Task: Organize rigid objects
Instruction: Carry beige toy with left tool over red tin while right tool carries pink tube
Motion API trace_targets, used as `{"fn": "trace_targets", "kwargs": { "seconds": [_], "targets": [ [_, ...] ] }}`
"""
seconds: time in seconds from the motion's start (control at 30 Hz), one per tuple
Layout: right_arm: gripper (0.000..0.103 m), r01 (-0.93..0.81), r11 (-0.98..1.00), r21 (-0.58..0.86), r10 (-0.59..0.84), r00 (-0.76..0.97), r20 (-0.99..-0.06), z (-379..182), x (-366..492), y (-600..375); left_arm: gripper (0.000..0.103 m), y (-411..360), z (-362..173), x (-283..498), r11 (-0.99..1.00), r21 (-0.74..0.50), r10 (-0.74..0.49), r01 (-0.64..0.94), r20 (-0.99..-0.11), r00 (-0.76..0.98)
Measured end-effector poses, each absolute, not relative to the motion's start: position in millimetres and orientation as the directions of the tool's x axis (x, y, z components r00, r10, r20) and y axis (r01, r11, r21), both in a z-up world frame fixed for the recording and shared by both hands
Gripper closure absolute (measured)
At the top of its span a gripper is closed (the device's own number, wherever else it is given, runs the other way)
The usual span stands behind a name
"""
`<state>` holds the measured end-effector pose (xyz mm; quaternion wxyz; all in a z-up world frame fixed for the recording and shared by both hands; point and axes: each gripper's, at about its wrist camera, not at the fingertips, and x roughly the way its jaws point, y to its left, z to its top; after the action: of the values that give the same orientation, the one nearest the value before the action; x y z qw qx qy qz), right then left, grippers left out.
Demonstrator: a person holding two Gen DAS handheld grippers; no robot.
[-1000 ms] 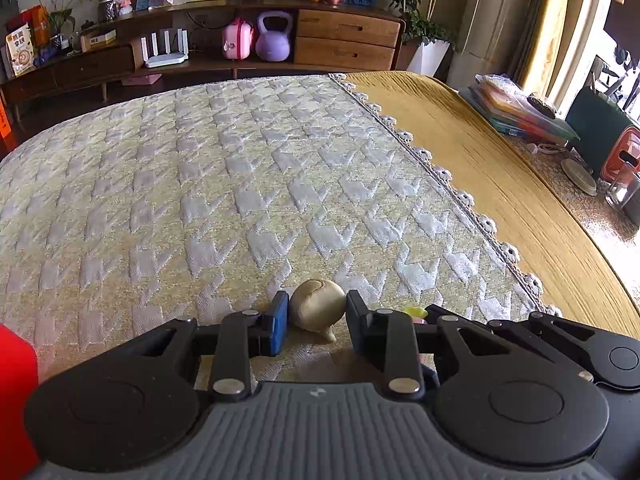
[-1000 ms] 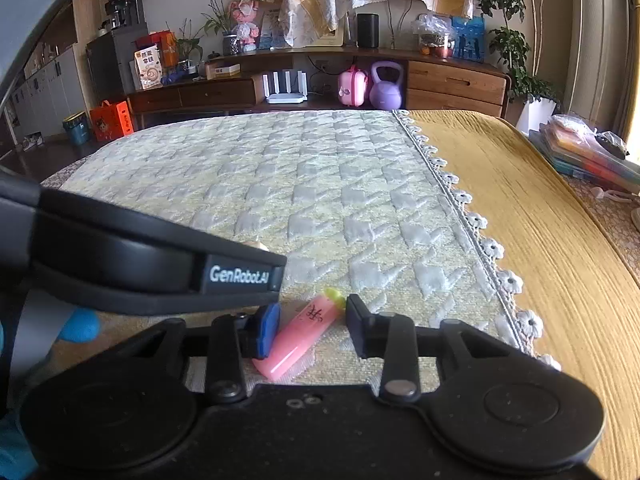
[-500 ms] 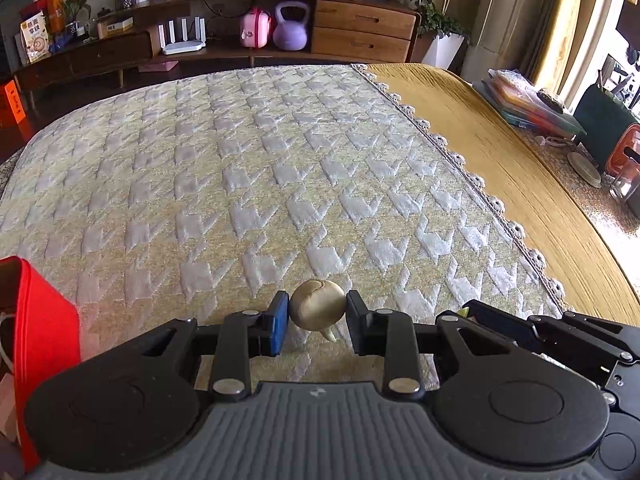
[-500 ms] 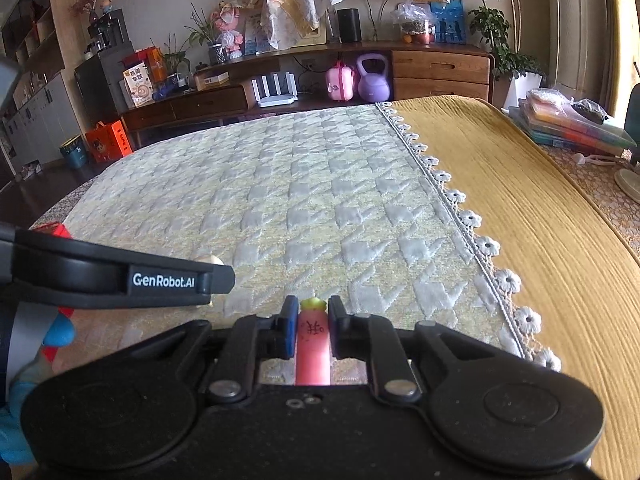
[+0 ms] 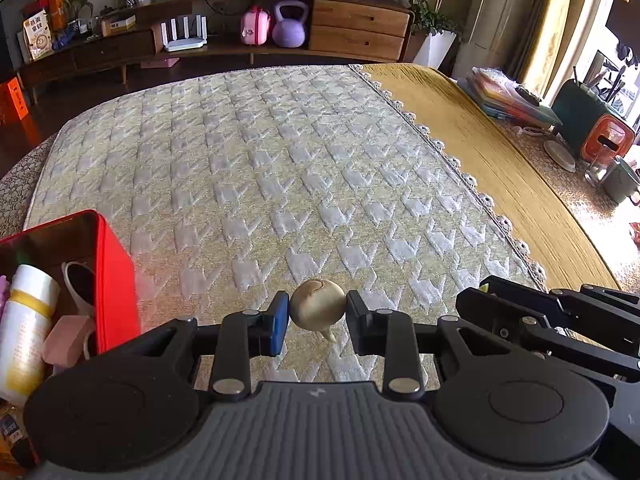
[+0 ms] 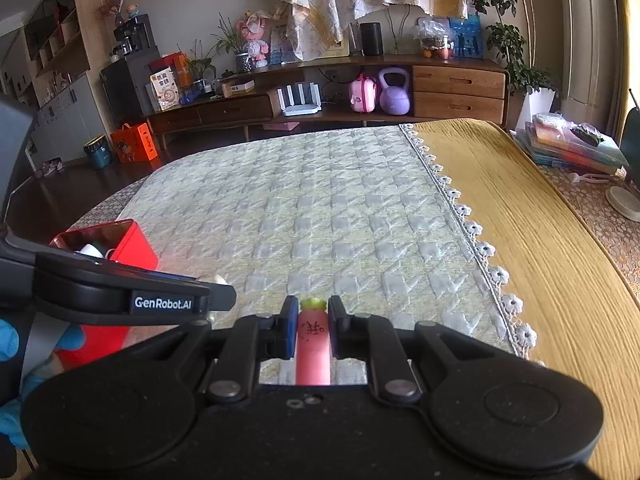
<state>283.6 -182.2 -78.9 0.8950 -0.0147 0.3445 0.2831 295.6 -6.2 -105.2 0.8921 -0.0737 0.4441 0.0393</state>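
Note:
My left gripper [image 5: 318,312] is shut on a beige garlic-shaped toy [image 5: 316,308] and holds it above the quilted mat [image 5: 280,168]. My right gripper [image 6: 313,318] is shut on a pink tube with a green cap [image 6: 313,344], lifted off the mat. A red box [image 5: 114,276] stands at the left; it holds a white and yellow bottle [image 5: 24,320], a white cup [image 5: 78,280] and a pink block [image 5: 66,340]. The red box also shows in the right wrist view [image 6: 132,244], behind the left gripper's body.
The mat's lace edge [image 5: 460,168] borders a mustard cloth [image 5: 520,184] on the right. Books [image 5: 508,96], a green holder [image 5: 576,116] and an orange item [image 5: 606,142] lie at the far right. A wooden sideboard [image 5: 248,32] stands beyond.
Both grippers have closed on their objects and lifted them off the mat. The left gripper has risen, bringing the red box into view at its left.

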Motion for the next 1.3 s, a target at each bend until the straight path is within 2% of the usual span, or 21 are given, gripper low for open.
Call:
{"fn": "trace_targets", "kwargs": {
  "seconds": [0.6, 1.3],
  "targets": [
    [0.088, -0.605, 0.783, 0.141, 0.558, 0.584, -0.590, -34.2, 228.7, -148.9, 0.073, 27.9, -59.0, 218.4, 0.983, -0.098, 0.026, -0.158, -0.769, 0.639],
    [0.088, -0.698, 0.709, 0.102, 0.609, 0.532, -0.588, -18.7, 202.5, -59.2, 0.073, 143.0, -53.4, 153.7, 0.946, -0.103, 0.128, -0.309, -0.754, 0.644]
  ]
}}
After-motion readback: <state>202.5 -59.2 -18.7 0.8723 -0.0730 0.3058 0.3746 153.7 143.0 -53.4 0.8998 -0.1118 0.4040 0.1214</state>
